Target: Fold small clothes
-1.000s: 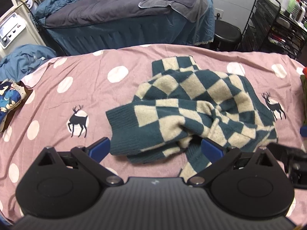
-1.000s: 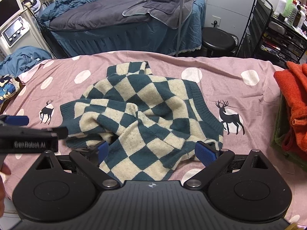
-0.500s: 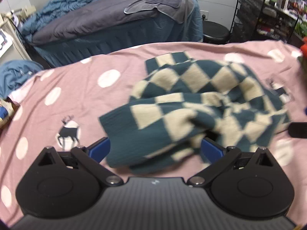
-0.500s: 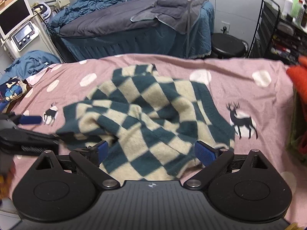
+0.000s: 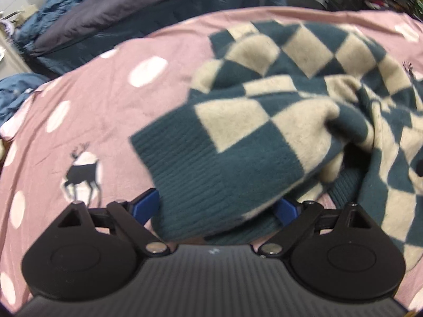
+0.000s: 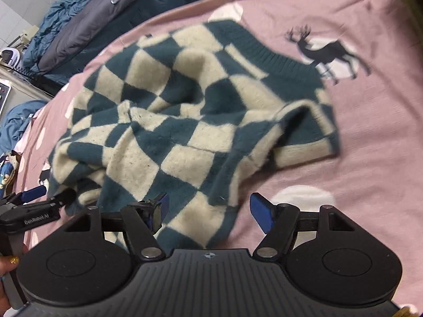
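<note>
As found: crumpled checked sweater (image 5: 264, 142) lay on deer-print bedspread (image 5: 87, 100).
Left claw (image 5: 219, 208): closing, ribbed cuff between pads.
Right claw (image 6: 208, 208): open astride sweater's near corner.

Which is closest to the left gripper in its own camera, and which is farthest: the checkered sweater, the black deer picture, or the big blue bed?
From the left gripper, whose jaws are closing:
1. Checkered sweater: its ribbed edge lies right between the jaws.
2. Black deer picture: on the pink sheet, just left and ahead.
3. Big blue bed: far back, beyond the pink sheet.
</note>
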`<state>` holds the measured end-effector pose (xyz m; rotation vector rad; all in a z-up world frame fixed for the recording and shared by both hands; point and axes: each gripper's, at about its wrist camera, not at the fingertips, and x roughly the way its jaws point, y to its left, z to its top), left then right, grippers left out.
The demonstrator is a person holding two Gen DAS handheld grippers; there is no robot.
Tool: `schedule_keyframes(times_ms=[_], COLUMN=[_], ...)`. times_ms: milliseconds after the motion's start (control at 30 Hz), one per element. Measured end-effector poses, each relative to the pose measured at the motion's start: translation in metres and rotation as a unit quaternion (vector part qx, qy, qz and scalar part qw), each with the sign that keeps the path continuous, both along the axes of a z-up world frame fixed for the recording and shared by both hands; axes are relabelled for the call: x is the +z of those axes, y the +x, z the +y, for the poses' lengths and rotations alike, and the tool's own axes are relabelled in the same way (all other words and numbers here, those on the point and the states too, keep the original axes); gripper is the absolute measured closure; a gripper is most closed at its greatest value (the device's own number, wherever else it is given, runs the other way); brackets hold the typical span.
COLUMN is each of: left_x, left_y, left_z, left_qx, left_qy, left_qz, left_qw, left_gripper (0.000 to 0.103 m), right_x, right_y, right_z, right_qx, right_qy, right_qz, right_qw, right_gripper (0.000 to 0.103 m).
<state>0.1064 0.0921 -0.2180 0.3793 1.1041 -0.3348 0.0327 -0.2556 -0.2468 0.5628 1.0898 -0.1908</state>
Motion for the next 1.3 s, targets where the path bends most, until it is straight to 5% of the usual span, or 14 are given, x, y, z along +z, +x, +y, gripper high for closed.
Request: schedule_keyframes(times_ms=[33, 67, 100, 200, 300, 433, 600, 767, 867, 933, 1100, 1300], left_x=[-0.003, -0.003, -0.001, 0.025, 0.056, 0.078, 0.072, 0.048, 0.051, 0.056, 0.076, 0.070], left_y=[0.001, 0.001, 0.003, -0.003, -0.027, -0.077, -0.145, -0.188, -0.185, -0.170, -0.138, -0.120], left_z=[-0.002, -0.003, -0.002, -0.002, 0.005, 0.011, 0.011, 0.016, 0.020, 0.013, -0.026, -0.060], left_qx=[-0.008, -0.017, -0.020, -0.026, -0.062, -0.102, -0.146, -0.170, -0.162, -0.165, -0.198, -0.239], left_qy=[-0.005, -0.019, -0.039, -0.072, -0.121, -0.154, -0.154, -0.111, -0.100, -0.096, -0.095, -0.090], left_qz=[0.002, 0.006, 0.016, 0.007, 0.004, 0.042, 0.121, 0.181, 0.159, 0.128, 0.029, 0.031], left_qw=[1.0000, 0.9997, 0.9989, 0.9970, 0.9907, 0.9819, 0.9697, 0.9623, 0.9686, 0.9733, 0.9751, 0.9664], left_gripper=[0.032, 0.048, 0.078, 0.092, 0.093, 0.093, 0.097, 0.098, 0.092, 0.053, 0.014, 0.009], right_x=[-0.006, -0.011, -0.012, 0.011, 0.056, 0.105, 0.135, 0.109, 0.093, 0.089, 0.080, 0.058], right_y=[0.006, 0.010, 0.014, 0.011, -0.011, -0.061, -0.117, -0.157, -0.171, -0.168, -0.182, -0.202], right_z=[0.002, 0.005, 0.008, 0.009, 0.001, -0.023, -0.041, -0.038, -0.045, -0.038, -0.021, 0.000], right_qx=[-0.001, 0.000, 0.001, -0.008, 0.009, -0.001, -0.018, -0.006, -0.042, -0.029, 0.036, 0.118], right_qy=[-0.004, -0.005, -0.007, -0.008, -0.004, -0.004, -0.026, -0.053, -0.034, -0.053, -0.032, 0.030], right_qz=[0.006, 0.007, 0.007, -0.037, -0.093, -0.102, -0.075, 0.019, 0.045, 0.044, 0.090, 0.145], right_qw=[1.000, 1.000, 1.000, 0.999, 0.996, 0.995, 0.997, 0.998, 0.998, 0.997, 0.995, 0.982], right_gripper=[0.009, 0.059, 0.092, 0.094, 0.095, 0.096, 0.096, 0.096, 0.096, 0.096, 0.097, 0.094])
